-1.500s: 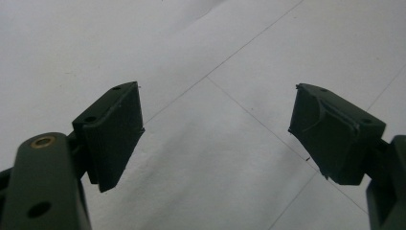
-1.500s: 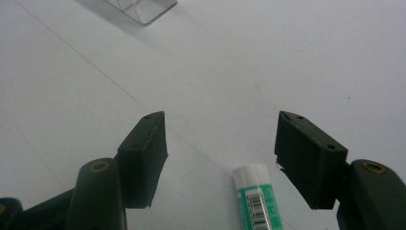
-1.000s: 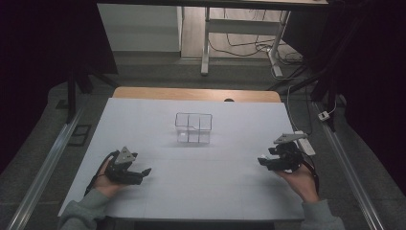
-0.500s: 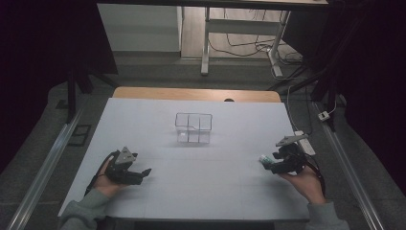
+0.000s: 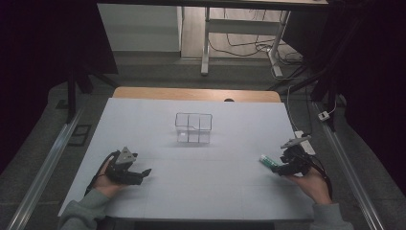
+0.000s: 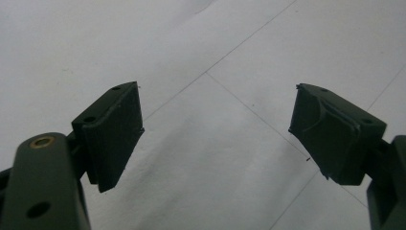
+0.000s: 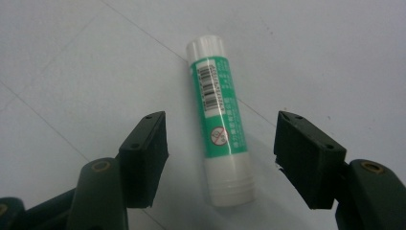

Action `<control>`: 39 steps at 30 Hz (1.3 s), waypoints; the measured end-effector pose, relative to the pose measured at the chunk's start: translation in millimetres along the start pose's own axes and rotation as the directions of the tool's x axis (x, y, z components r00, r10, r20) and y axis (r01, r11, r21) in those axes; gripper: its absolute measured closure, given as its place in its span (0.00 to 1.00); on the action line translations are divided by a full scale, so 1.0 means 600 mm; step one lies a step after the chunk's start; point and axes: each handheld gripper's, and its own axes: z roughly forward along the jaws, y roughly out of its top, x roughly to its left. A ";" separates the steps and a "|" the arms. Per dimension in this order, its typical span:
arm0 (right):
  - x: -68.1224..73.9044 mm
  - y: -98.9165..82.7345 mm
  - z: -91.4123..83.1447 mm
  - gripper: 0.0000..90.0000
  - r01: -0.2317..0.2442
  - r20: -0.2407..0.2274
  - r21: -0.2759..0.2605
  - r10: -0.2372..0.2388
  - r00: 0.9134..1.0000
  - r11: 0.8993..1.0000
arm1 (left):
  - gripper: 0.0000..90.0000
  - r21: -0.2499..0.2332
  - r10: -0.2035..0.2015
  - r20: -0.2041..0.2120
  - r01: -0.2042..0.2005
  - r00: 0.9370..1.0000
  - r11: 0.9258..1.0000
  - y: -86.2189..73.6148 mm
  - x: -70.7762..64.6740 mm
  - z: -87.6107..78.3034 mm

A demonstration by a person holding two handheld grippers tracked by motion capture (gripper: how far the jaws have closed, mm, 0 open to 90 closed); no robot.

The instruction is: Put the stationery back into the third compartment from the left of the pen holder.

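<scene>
Green-and-white glue stick (image 7: pixel 221 127) lying flat between the right gripper (image 7: pixel 220 160)'s parted jaws, apparently untouched; left gripper (image 6: pixel 215 129) gaping, well apart.

Dim room, lit table; sharp pics.

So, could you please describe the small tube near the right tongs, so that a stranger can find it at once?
Start from the white table and go to its right edge, where the right tongs stand open. Between them lies the glue stick, flat on the table. It is a small white tube with a green label and barcode, unlike the clear divided box at mid-table.
</scene>
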 end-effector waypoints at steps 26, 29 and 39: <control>0.009 -0.004 0.025 0.72 0.110 0.046 0.139 -0.117 0.992 0.984 | 0.20 0.002 0.002 0.001 -0.002 1.000 1.000 0.000 0.000 0.000; 0.011 -0.003 0.024 0.72 0.122 0.051 0.145 -0.131 0.990 0.982 | 0.20 0.000 0.001 0.001 -0.001 1.000 1.000 0.000 0.000 0.000; 0.020 0.011 0.003 0.72 0.106 -0.027 0.020 -0.106 0.994 0.994 | 0.20 -0.002 0.008 -0.007 -0.008 1.000 1.000 0.000 -0.002 0.000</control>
